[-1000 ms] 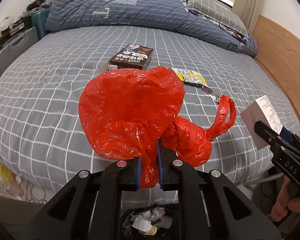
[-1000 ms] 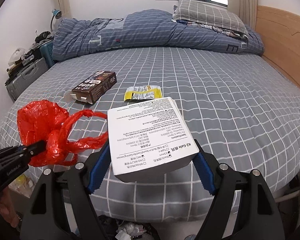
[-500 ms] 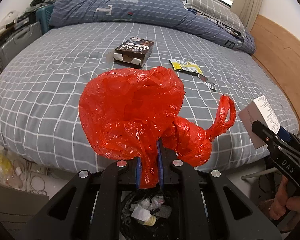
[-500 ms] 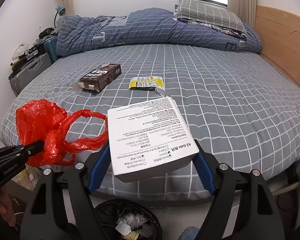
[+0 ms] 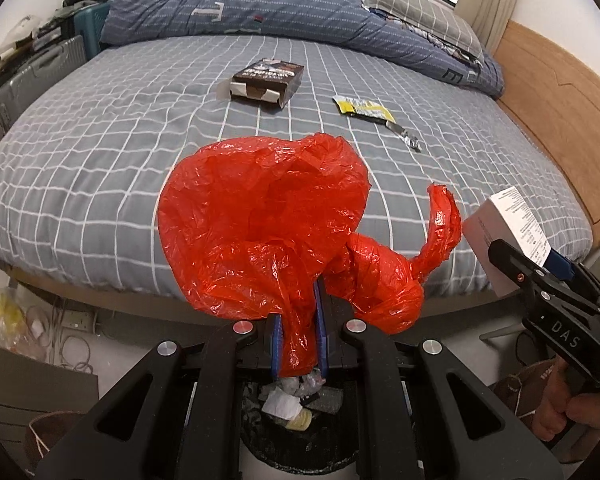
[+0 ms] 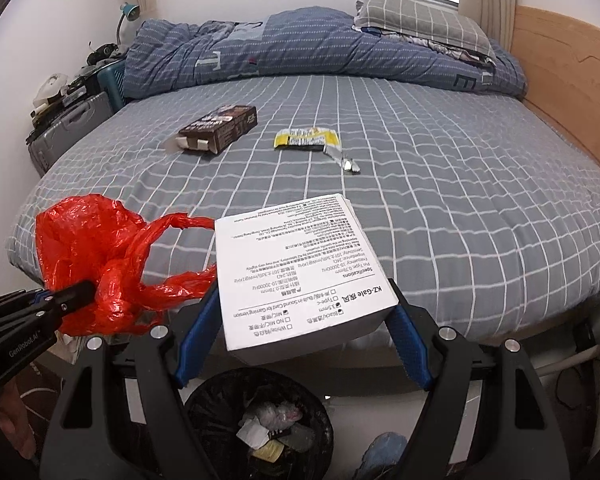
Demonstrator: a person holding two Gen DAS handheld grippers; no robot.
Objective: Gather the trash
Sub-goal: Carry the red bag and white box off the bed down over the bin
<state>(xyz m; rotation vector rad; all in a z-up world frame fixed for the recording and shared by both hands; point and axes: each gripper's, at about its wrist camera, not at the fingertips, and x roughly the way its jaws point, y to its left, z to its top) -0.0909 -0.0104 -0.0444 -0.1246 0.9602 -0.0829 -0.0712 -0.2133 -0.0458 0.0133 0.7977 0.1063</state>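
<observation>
Left wrist view: the left tongs (image 5: 298, 340) are clenched on a crumpled red bag (image 5: 268, 216), a fold of the plastic pinched between the blue pads. The bag billows up over the near edge of the bed (image 5: 100, 152), and its knotted handle loops to the right, close to the white box (image 5: 500, 232) carried by the right tongs (image 5: 512, 256). A hand (image 5: 560, 412) grips that tool at the lower right. Directly below the left tongs sits a black bin (image 5: 300, 432) on the floor, with crumpled paper and wrappers in it.

Right wrist view: the right tongs (image 6: 300, 332) stand wide and grasp the white box (image 6: 300, 268) by its two sides, printed face up, blue pads pressed to it. The box hangs just past the near edge of the bed (image 6: 460, 200), above the bin (image 6: 220, 412). To the left, the left tongs (image 6: 72, 292) hold the red bag (image 6: 96, 264), whose handle reaches to the box's left edge.

Farther back on the grey checked bed lie a brown carton (image 6: 220, 128) with its near flap open and, to its right, a yellow wrapper (image 6: 308, 138) with a strip of silver foil trailing off its near-right corner. A blue duvet (image 6: 300, 44) and a grey pillow (image 6: 420, 20) are heaped at the far end, and a wooden headboard (image 6: 572, 80) runs along the right. A grey suitcase (image 6: 68, 132) stands at the far left.
</observation>
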